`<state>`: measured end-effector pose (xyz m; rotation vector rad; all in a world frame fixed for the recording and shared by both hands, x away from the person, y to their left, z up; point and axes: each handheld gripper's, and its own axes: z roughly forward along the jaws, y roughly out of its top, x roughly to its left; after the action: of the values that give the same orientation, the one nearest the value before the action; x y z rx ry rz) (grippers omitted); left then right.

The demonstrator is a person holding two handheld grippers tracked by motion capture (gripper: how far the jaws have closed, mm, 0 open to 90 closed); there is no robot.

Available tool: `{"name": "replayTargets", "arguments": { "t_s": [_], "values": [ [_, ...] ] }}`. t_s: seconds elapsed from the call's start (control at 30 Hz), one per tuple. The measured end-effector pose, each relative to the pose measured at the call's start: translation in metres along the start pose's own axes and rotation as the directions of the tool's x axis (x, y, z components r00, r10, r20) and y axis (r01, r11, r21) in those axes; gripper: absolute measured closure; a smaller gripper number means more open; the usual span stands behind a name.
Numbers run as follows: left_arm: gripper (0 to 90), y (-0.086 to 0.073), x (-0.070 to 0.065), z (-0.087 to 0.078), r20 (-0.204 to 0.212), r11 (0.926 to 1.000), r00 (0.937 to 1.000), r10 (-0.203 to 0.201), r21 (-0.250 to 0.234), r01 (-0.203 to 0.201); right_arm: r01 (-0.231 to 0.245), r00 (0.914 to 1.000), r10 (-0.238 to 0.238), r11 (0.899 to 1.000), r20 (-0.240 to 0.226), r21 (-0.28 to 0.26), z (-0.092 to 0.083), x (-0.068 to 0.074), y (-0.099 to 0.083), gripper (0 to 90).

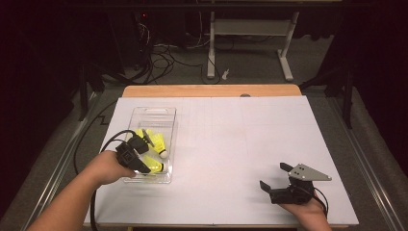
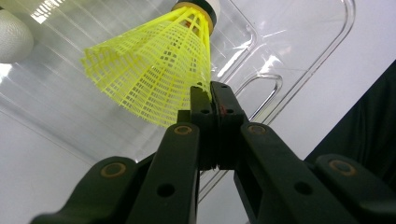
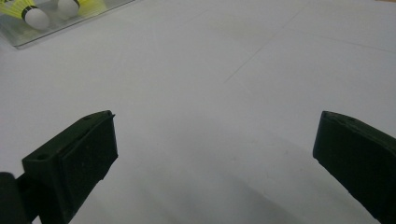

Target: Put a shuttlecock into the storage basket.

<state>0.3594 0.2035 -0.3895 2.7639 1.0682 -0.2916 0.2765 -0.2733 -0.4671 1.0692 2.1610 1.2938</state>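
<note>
A clear plastic tray [image 1: 171,126] sits at the left of the white table and holds yellow shuttlecocks [image 1: 155,166]. My left gripper [image 1: 146,140] reaches into the tray. In the left gripper view my left gripper [image 2: 212,93] is shut, its tips pinching the rim of a yellow mesh shuttlecock skirt [image 2: 154,70] with a white, black-banded cork at the top. Another white cork [image 2: 11,39] lies at the upper left. My right gripper [image 1: 273,175] rests at the near right of the table, open, with nothing between the tips of my right gripper [image 3: 215,140].
The white sheet [image 1: 240,139] covers most of the table, with a wooden strip [image 1: 211,90] at the far edge. In the right gripper view the tray [image 3: 56,28] with two white corks sits far off at the upper left. Cables and a stand are on the floor beyond.
</note>
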Motion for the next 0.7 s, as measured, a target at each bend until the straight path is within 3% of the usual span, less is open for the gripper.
{"name": "replayTargets", "arguments": {
  "t_s": [0.03, 0.13, 0.4, 0.47, 0.5, 0.7],
  "values": [
    [88.8, 0.0004, 0.0014, 0.0002, -0.009, 0.9999, 0.9999, 0.013, 0.001, -0.013, 0.0, 1.0, 0.0, 1.0, 0.0, 0.0, 0.0, -0.0001, 0.0, 0.4],
    [86.7, 0.0006, 0.0011, 0.0006, -0.006, 0.9999, 0.9999, -0.015, 0.006, 0.015, -0.001, 1.0, 0.001, 1.0, 0.0, 0.0, 0.0, -0.0001, 0.0, 0.4],
    [83.8, 0.0007, 0.0036, 0.0012, -0.021, 0.9999, 0.9997, -0.01, -0.004, 0.01, 0.0, 1.0, 0.0, 1.0, 0.0, 0.002, 0.0002, 0.0, 0.0, 0.4],
    [81.9, 0.0006, 0.0043, 0.0013, -0.021, 0.9998, 0.9996, -0.021, -0.008, 0.021, -0.001, 1.0, 0.001, 1.0, -0.003, 0.007, 0.0005, -0.0003, -0.0002, 0.4],
    [81.4, -0.0002, 0.0024, 0.0, -0.016, 0.9987, 0.9986, -0.051, 0.01, 0.051, 0.001, 1.0, -0.001, 1.0, -0.004, 0.01, 0.0007, -0.0003, -0.0003, 0.4],
    [76.3, -0.0014, 0.0043, -0.0027, -0.018, 0.9975, 0.9973, -0.071, 0.003, 0.071, 0.001, 1.0, -0.001, 1.0, -0.004, 0.01, 0.0008, -0.0003, -0.0001, 0.4]
  ]
}}
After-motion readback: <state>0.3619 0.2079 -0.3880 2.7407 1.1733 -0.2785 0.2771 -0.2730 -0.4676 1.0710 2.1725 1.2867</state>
